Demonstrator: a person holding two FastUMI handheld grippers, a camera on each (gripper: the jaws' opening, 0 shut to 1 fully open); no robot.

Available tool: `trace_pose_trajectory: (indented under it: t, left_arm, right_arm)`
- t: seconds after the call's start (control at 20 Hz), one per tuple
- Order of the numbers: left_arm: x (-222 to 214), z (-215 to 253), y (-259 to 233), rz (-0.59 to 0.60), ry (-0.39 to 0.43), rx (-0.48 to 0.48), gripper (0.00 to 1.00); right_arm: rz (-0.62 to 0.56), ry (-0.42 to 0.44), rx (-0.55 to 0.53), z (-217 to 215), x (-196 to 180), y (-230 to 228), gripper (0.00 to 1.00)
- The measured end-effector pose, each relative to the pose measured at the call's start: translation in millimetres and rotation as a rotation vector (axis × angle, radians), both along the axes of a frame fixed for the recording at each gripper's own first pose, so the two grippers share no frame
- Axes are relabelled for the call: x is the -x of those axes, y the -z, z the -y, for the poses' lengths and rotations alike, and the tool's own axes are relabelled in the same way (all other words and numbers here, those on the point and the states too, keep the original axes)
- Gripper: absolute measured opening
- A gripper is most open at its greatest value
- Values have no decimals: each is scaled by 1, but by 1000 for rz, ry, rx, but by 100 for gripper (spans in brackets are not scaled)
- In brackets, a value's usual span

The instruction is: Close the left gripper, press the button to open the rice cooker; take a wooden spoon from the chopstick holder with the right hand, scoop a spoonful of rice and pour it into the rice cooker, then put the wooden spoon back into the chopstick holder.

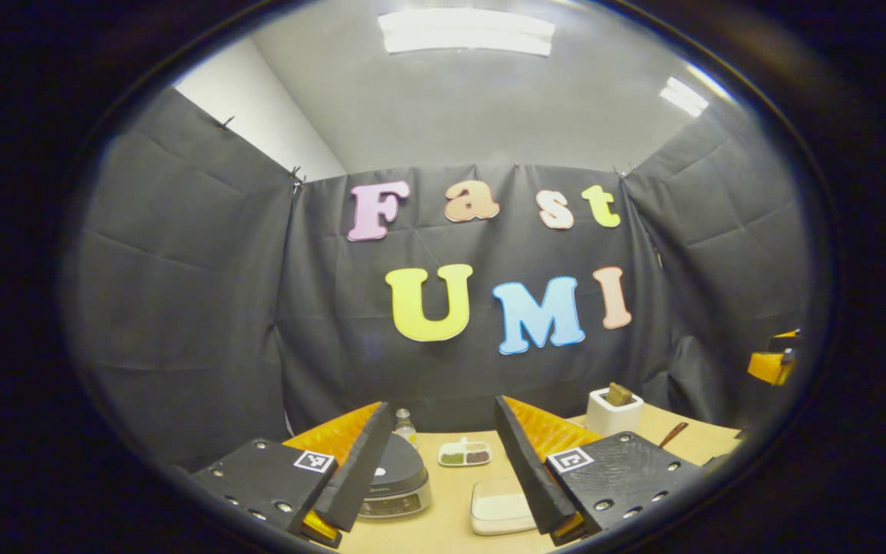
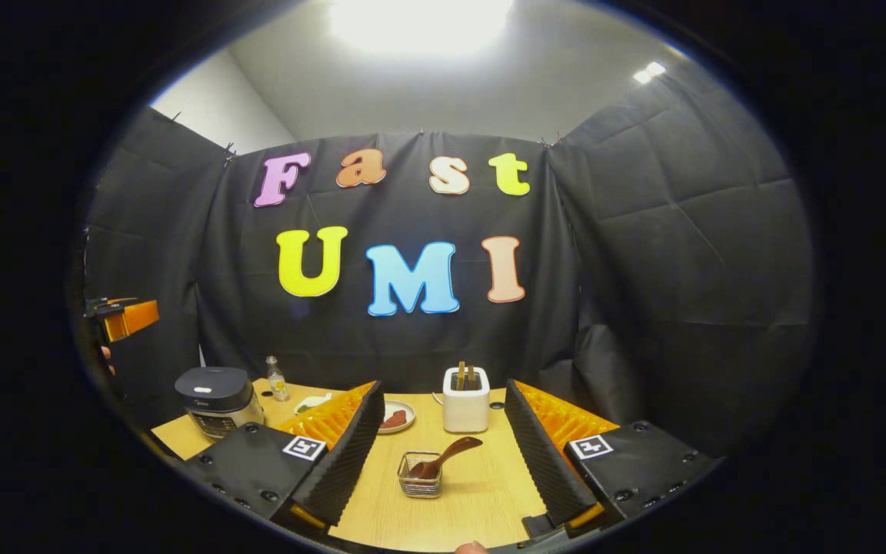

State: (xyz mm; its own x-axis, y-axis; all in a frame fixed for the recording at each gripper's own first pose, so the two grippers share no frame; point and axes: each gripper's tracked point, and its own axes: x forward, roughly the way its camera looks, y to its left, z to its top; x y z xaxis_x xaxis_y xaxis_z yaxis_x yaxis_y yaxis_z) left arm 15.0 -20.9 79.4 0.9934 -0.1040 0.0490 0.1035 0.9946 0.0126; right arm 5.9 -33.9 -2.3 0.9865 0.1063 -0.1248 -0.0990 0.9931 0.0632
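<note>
In the left gripper view, the left gripper point(image 1: 443, 469) hangs above the table point(image 1: 451, 531) with its fingers spread wide and nothing between them. Below and between them sit the rice cooker point(image 1: 397, 477), lid down, partly hidden by one finger, and just beside it a white tray of rice point(image 1: 501, 508). Farther back lie a small divided dish point(image 1: 464, 454) and a little bottle point(image 1: 405, 425), with a white toaster point(image 1: 614, 412) off to the side.

In the right gripper view, the right gripper point(image 2: 439, 473) is likewise wide apart and holds nothing, level over the table. Between its fingers stands the wire chopstick holder point(image 2: 420, 475), with the wooden spoon point(image 2: 447, 455) leaning in it, bowl down and handle tilted up. Behind it stands the toaster, a plate point(image 2: 397, 419) beside it. The rice cooker sits far off at the table's corner. The other gripper shows at the edge, raised well above the cooker.
</note>
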Motion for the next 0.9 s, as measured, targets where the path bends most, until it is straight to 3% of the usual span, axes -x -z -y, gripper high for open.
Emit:
trace_pose_trajectory:
  t: [0.05,0.1,0.4,0.9]
  left_arm:
    - [5,1,5,-4,13,0,84]
    - [9,2,8,-10,23,0,83]
    - [19,4,10,-3,57,12,84]
    - [24,-5,7,10,48,7,83]
  right_arm:
    - [8,3,1,-1,4,-2,94]
    - [14,10,3,-2,8,-3,99]
    - [27,18,-14,-11,19,-12,99]
    - [46,15,-23,-19,20,-18,99]
